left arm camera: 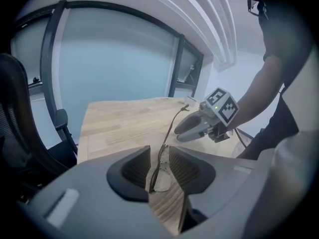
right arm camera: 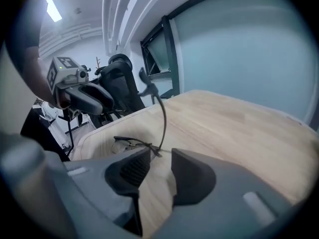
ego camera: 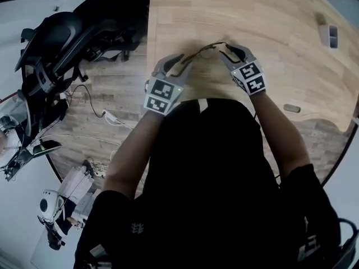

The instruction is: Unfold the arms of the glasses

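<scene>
Glasses position: the glasses (ego camera: 205,52) lie on the wooden table (ego camera: 269,15), in the upper centre of the head view, directly between the two grippers.
Long axis: in the head view the front of the glasses runs from lower left to upper right, with one end toward each gripper.
Left gripper: the left gripper (left arm camera: 159,156) has its jaws partly apart. A lens (left arm camera: 160,176) and its rim sit in the gap, edge-on. No pad is seen pressing on them.
Right gripper: the right gripper (right arm camera: 159,158) has its jaws partly apart and the gap shows bare table. The hinge (right arm camera: 157,150) at the end of the glasses lies just ahead of the tips, beside the pad on the left of the frame.
Arm: one thin arm (right arm camera: 163,118) rises steeply from that hinge toward the upper centre of the right gripper view, its curved tip uppermost.
Key relation: the raised arm pivots at the end next to the right gripper, while the front lies in the left gripper's gap.
Nearer tool: judged, the right gripper is nearer for swinging this arm and the left for steadying the front.
Writing: no brand or text is readable. The marker cubes (ego camera: 251,77) carry only black-and-white square patterns.
</scene>
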The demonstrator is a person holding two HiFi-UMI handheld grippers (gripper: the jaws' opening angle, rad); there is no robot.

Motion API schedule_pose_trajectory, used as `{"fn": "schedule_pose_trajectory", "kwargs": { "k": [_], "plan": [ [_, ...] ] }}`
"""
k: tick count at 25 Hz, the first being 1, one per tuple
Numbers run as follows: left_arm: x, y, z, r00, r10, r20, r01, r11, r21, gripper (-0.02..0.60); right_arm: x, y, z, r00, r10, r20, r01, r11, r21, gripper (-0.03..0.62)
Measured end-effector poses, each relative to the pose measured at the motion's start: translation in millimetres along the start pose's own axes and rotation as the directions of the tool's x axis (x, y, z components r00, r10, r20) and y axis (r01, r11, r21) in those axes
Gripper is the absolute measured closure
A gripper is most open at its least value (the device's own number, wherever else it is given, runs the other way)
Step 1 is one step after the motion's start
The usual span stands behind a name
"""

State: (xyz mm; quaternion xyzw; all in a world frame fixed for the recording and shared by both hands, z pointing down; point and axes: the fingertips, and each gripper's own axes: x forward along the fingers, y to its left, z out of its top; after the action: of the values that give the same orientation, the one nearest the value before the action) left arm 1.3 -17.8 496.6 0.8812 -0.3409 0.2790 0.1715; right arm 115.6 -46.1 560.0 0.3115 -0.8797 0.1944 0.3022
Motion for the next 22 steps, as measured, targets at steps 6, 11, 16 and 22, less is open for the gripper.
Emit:
{"fn": "schedule_pose_trajectory", "kwargs": {
  "k": [6,11,16,22],
  "plan": [
    [33,3,-34,0.996,-0.041,-0.078,0.041,0.999,0.007,0.462,-6,23,-17,1.000,0.024,-0.004,-0.024,1.000,-0.012,0.471],
    [54,5,-56,0.991,-0.049,-0.126,0.048,0.999,-0.015,0.472,0,37,-28,0.998,0.057,-0.022,-0.057,0.998,0.020,0.471],
    [73,4,-59,0.985,-0.080,-0.154,0.079,0.997,-0.012,0.472,2,42,-32,0.997,0.076,-0.026,-0.075,0.996,0.038,0.471],
    [77,0,-59,0.978,-0.103,-0.182,0.105,0.994,-0.002,0.548,2,35,-26,0.998,0.067,-0.011,-0.066,0.996,0.053,0.471]
  ]
}}
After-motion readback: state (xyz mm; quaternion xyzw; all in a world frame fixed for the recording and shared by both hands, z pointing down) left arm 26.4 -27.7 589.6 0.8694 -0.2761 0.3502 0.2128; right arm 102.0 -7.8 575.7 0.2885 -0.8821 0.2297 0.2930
